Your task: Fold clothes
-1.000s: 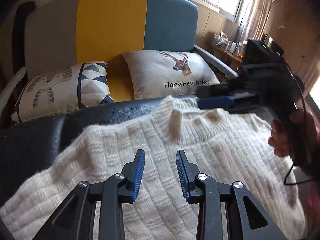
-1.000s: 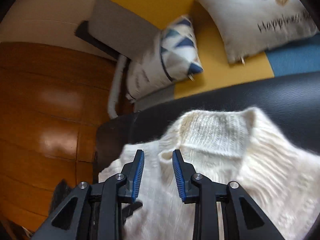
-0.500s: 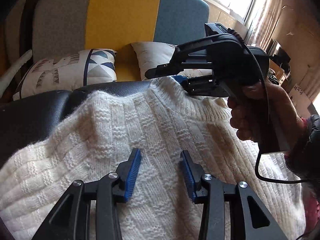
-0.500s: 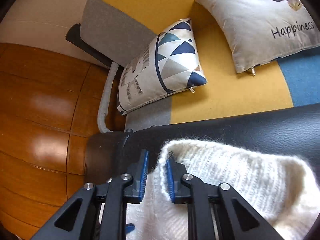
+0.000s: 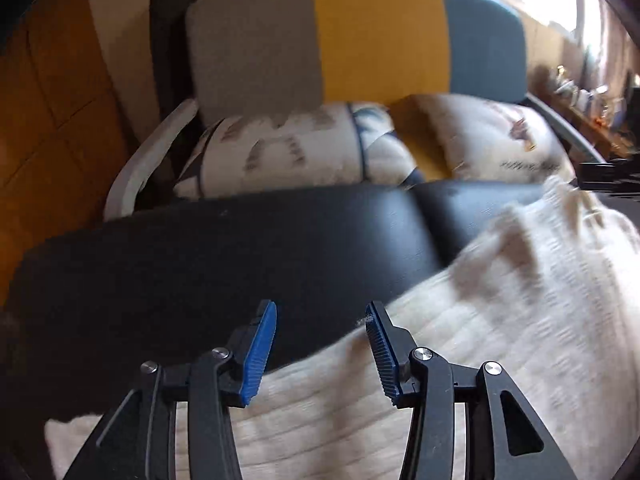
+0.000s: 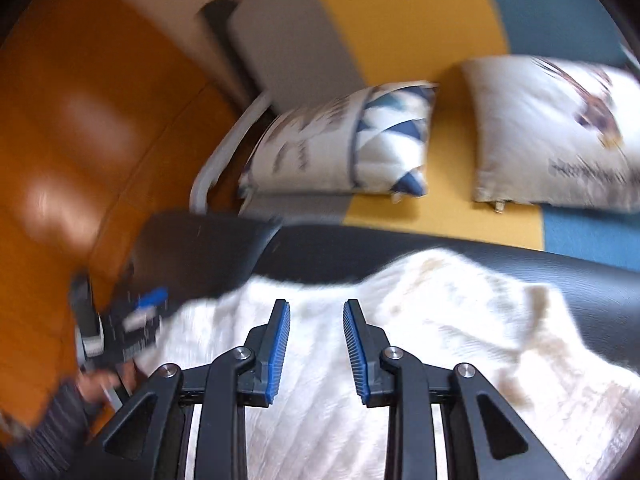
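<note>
The left gripper (image 5: 320,344) hangs with its jaws spread and nothing between them, over the spot where the sweater's (image 5: 500,340) near edge meets the bare black table (image 5: 240,252). The cream knit sweater lies on that table, mostly flat with a rumpled, raised part toward the far right; both views are blurred, so the folds cannot be read. The right gripper (image 6: 316,340) is likewise released, poised above the knit's middle. Judging from this, a good fold wants each gripper to pinch an outer edge cleanly, taking only the intended layers, then lift evenly so the soft knit does not bunch.
</note>
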`<state>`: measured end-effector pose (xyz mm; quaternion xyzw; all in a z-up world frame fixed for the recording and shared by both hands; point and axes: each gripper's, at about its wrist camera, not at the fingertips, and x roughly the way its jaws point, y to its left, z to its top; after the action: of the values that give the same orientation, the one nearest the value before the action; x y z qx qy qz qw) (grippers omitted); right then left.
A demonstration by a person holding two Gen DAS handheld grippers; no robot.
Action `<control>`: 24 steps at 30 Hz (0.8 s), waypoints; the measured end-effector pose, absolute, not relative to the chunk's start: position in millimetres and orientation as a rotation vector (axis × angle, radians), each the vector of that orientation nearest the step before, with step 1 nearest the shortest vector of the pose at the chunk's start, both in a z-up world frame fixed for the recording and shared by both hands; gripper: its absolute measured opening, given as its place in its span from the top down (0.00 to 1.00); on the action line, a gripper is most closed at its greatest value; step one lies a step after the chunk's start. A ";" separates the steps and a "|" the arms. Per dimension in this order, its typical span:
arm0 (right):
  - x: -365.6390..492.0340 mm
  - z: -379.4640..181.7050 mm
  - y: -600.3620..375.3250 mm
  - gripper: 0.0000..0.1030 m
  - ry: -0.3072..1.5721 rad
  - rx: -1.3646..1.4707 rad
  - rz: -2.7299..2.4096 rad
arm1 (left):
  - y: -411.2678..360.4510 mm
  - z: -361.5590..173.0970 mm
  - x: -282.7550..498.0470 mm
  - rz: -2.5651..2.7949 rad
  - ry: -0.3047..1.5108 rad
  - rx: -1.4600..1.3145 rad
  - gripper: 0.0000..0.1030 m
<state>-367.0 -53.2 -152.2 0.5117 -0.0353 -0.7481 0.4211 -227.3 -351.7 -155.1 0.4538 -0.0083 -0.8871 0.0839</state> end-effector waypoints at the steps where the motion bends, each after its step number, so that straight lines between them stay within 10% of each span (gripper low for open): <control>1: -359.6 -153.2 -65.0 0.72 -0.020 1.280 -1.863 | -355.5 -157.5 -222.7 -2.635 -0.007 1.349 0.54; 13: -355.8 -177.3 -92.6 0.73 0.006 1.378 -1.916 | -393.1 -168.0 -182.7 -2.514 0.299 1.244 0.35; 24: -244.0 -125.7 177.4 0.73 -0.148 1.385 -2.299 | -241.9 -97.9 -147.2 -2.935 0.379 1.172 0.35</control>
<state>-244.0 177.4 -125.7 0.5021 -0.0537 -0.8334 0.2246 -147.2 -241.9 -97.9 0.3683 0.1190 -0.9218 -0.0207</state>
